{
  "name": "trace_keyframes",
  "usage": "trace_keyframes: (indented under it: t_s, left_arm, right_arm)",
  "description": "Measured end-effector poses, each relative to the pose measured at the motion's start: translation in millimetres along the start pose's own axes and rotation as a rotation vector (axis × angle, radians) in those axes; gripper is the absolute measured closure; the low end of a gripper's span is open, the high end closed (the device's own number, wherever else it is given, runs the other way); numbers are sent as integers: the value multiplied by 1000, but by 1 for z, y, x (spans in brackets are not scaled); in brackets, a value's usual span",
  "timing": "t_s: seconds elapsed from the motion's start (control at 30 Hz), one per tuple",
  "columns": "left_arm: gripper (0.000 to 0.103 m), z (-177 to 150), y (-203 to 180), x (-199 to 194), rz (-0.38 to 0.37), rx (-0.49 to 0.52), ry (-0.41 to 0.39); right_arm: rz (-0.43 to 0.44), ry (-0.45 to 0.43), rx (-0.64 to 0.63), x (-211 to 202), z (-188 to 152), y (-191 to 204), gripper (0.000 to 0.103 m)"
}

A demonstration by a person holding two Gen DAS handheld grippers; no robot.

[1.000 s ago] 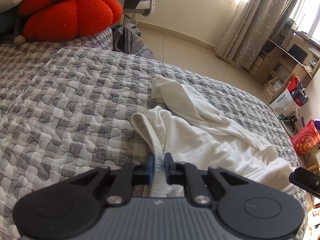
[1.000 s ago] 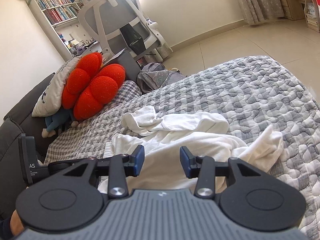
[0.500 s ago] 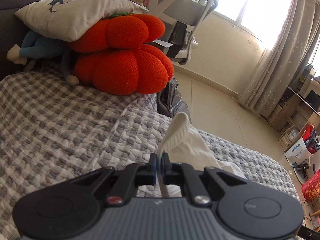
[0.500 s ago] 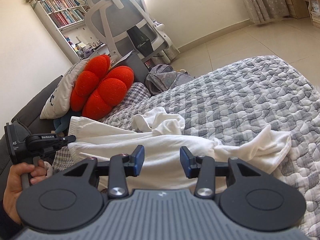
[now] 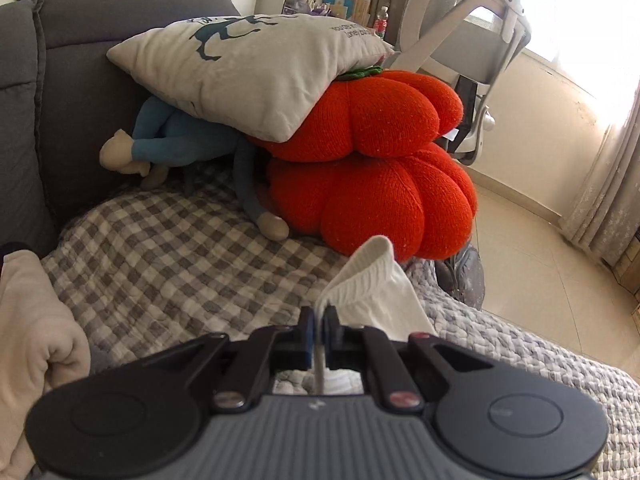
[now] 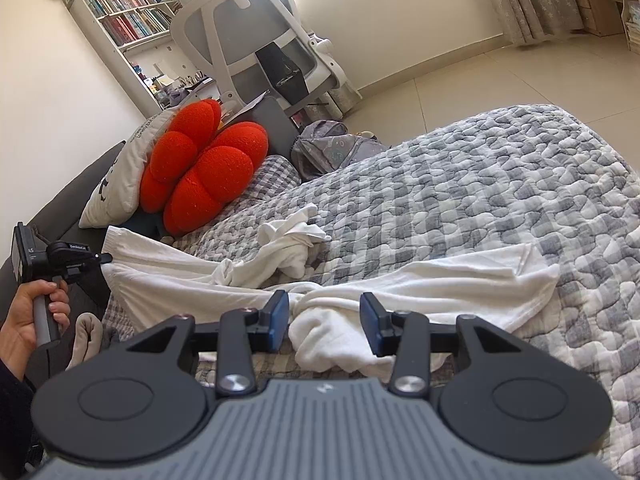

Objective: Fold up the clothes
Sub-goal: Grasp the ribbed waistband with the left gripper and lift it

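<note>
Grey checked quilt [image 6: 480, 200] covers bed. At its head: dark grey sofa back [image 5: 60, 80], grey printed pillow [image 5: 248, 72] atop red pumpkin cushions [image 5: 380, 184]. Beyond cushions: white mesh office chair [image 6: 256, 48], bookshelf [image 6: 120, 12]. Beige tiled floor [image 6: 460, 92], cream wall, sunlit curtains [image 6: 532, 0].

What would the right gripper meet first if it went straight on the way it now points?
Most likely the white garment bunched between the open fingers of the right gripper, lying on the grey quilt. Depth is unclear, but nothing else shows in front of it.
</note>
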State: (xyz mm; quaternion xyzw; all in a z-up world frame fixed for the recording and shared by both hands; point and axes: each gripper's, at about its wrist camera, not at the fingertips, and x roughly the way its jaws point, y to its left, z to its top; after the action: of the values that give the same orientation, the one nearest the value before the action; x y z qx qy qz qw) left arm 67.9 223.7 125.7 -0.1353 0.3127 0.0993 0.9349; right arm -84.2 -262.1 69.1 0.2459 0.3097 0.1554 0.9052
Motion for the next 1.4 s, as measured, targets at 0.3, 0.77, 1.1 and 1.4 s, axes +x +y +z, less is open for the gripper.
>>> trace_keyframes:
  t_s: [0.3, 0.77, 1.1, 1.4]
  left_arm:
    - [68, -35, 16, 26, 5, -67, 84]
    - [53, -124, 32, 2, -158, -238, 113]
    - [79, -100, 60, -12, -108, -135, 95]
    - [79, -69, 127, -34, 33, -33, 93]
  right_arm:
    - [9, 53, -19, 13, -9, 9, 59]
    - [9, 75, -3, 21, -19, 14, 59]
    - [-42, 63, 15, 15, -19, 7, 59]
    - [-70, 51, -27, 12, -20, 11, 59]
